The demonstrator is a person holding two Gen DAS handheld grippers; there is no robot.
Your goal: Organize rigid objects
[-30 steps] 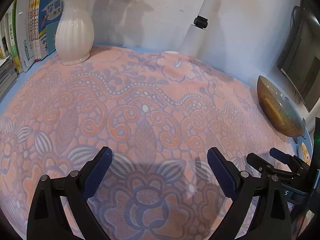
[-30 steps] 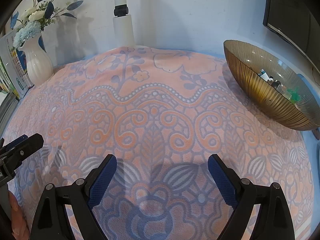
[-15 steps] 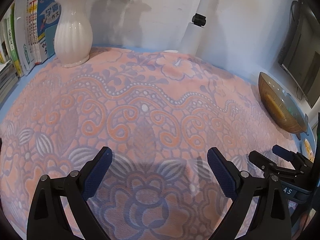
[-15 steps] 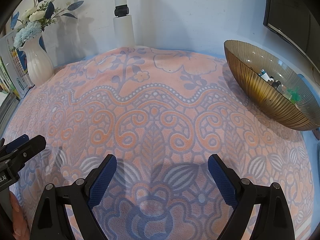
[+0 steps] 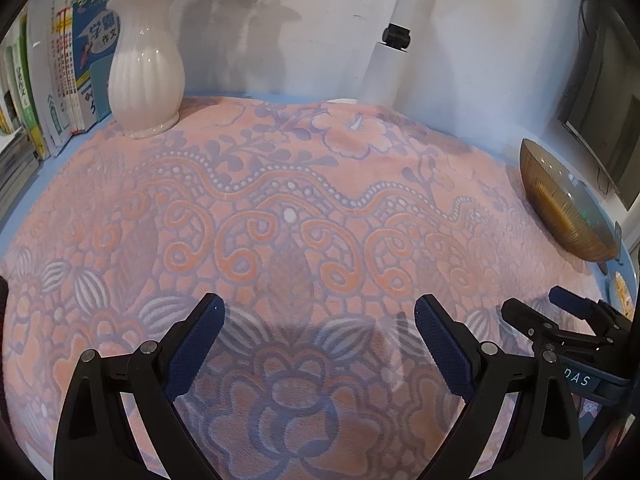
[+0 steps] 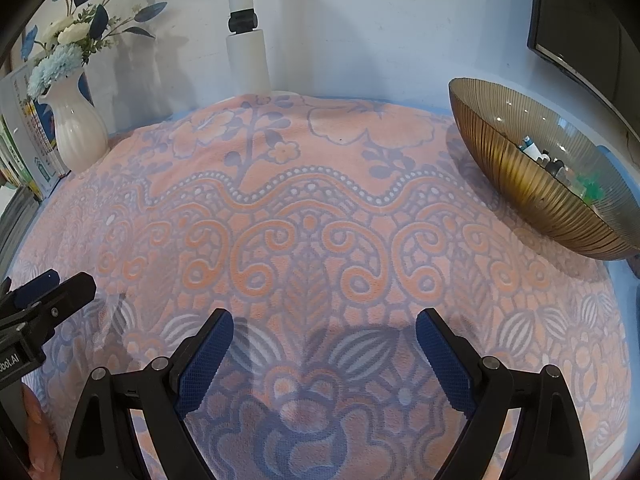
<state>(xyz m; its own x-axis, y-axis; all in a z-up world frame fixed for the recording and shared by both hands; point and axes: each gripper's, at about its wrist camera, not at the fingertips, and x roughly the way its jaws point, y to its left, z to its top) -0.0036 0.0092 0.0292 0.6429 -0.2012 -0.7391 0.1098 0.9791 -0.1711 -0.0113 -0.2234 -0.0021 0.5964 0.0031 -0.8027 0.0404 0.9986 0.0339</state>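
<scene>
Over patterned cloth (image 6: 320,184): two grippers, left gripper (image 5: 316,320) and right gripper (image 6: 324,328), jaws wide, empty; one bowl (image 6: 520,176); one vase (image 5: 144,80).

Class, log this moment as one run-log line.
left gripper: open, empty | right gripper: open, empty | bowl: holds small items | blanket: bare

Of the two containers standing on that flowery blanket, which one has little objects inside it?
The amber ribbed glass bowl at the right edge holds small items. The white ribbed vase at the back left holds only blue and white flowers.
</scene>
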